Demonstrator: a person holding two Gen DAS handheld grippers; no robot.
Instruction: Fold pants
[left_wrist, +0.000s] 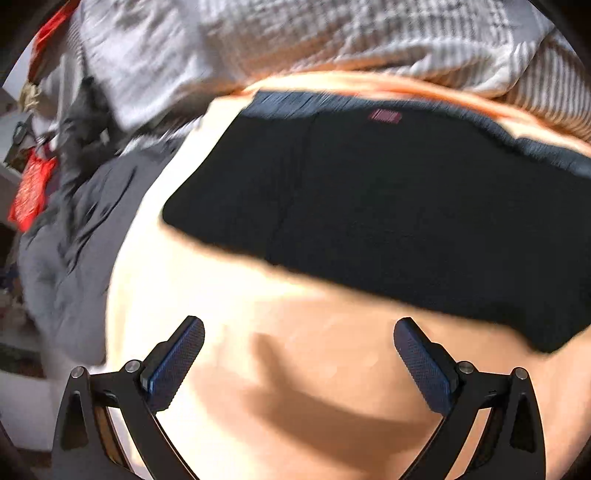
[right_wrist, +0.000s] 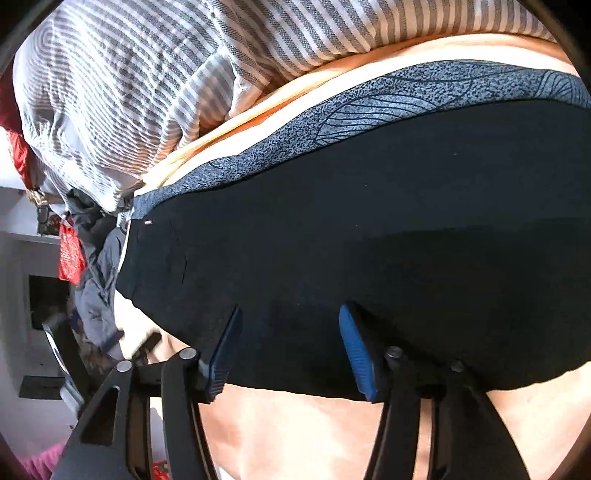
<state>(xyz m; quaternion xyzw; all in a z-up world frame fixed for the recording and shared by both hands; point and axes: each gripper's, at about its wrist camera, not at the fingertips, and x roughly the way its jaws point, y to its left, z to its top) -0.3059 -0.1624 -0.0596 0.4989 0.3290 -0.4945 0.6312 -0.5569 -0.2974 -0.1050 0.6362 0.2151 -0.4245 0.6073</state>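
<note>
Both claws stand empty: the left gripper (left_wrist: 299, 328) gapes wide over bare peach sheet (left_wrist: 229, 295) low in its frame, nothing between its blue pads (left_wrist: 177, 363). Right gripper (right_wrist: 290, 314), jaws parted, hovers at the near edge of the black pants (right_wrist: 369, 229), pads clear of the cloth. Pants lie flat mid-frame, already doubled it seems, grey patterned waistband (right_wrist: 369, 107) along the far edge. Beyond, a striped blanket (right_wrist: 129, 92) fills the top. Looks like a release, hands backing off.
</note>
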